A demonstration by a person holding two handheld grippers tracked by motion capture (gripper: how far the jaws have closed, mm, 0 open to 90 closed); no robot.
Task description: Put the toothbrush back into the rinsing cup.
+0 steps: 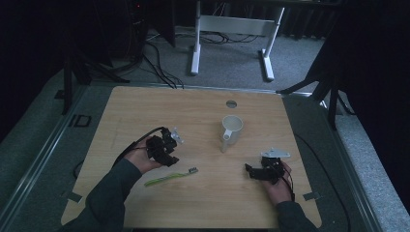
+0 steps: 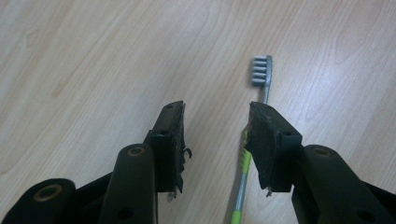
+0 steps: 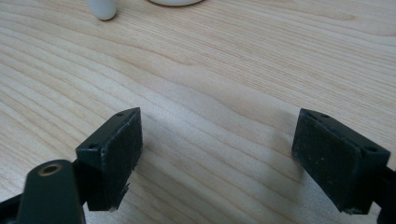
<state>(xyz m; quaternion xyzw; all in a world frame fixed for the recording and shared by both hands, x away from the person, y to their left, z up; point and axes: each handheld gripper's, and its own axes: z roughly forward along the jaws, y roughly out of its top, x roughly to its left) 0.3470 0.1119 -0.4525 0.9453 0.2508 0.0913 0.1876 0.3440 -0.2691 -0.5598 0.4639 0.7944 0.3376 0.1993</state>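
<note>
Landmark = toothbrush (image 1: 171, 177), lying flat on the wooden table (image 1: 145, 106), nearer the person's edge.

Nearest: two forearms come in from the bottom edge, sleeves cut off by the frame.

L gripper (image 1: 164, 149) sits just above the brush, toward its handle half. In the left gripper view (image 2: 216, 125) jaws stand partly apart w/ nothing pinched between them; brush runs under the right-hand jaw, which hides part of the shaft. Grey bristle head (image 2: 262, 71) shows past the tip, green handle cut off at bottom edge.

R gripper (image 1: 255, 173) well to the right of the brush head, jaws wide apart over bare wood in its own view (image 3: 217, 140), holding nothing.

Farther: white mug (image 1: 231, 131) beyond the brush head, to the right; in the right gripper view only its base shows, cut off at top. Small round hole (image 1: 231, 103) in the tabletop beyond that.
</note>
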